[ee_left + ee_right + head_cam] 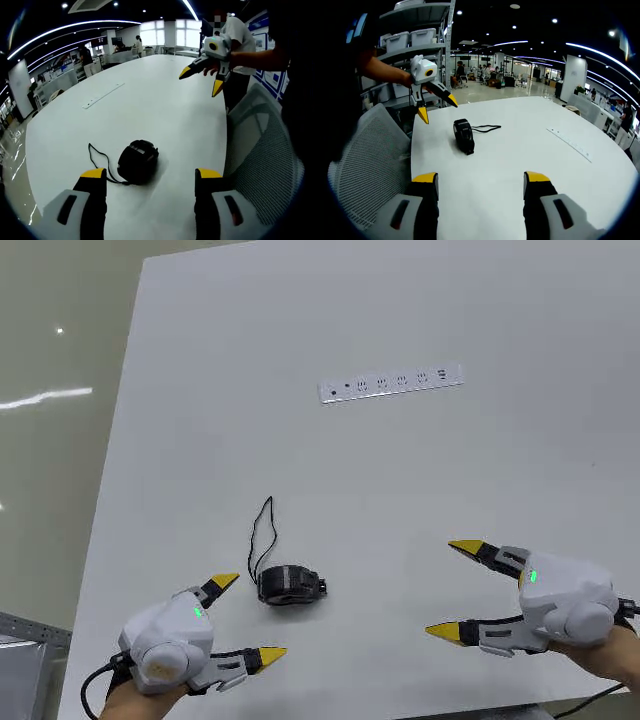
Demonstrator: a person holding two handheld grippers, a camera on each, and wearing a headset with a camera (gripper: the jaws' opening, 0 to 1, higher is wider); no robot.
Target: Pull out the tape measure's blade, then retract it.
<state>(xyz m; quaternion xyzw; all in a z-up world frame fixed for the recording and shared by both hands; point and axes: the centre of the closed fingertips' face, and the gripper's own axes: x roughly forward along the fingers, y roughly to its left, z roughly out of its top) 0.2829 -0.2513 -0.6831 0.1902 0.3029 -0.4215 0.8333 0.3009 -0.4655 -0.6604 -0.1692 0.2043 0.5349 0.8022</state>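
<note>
Left tongs (250, 616) and right tongs (451, 588) gape empty. Tape measure (290, 585), two o'clock off my left, may skid if pinched off-centre.

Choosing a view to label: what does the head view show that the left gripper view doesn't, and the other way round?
Head view: the white body of the left gripper and the glossy floor beside the table. Left gripper view: a mesh chair back and people in the office behind. Both: the black tape measure with its cord, the power strip, and the right gripper, open.
</note>
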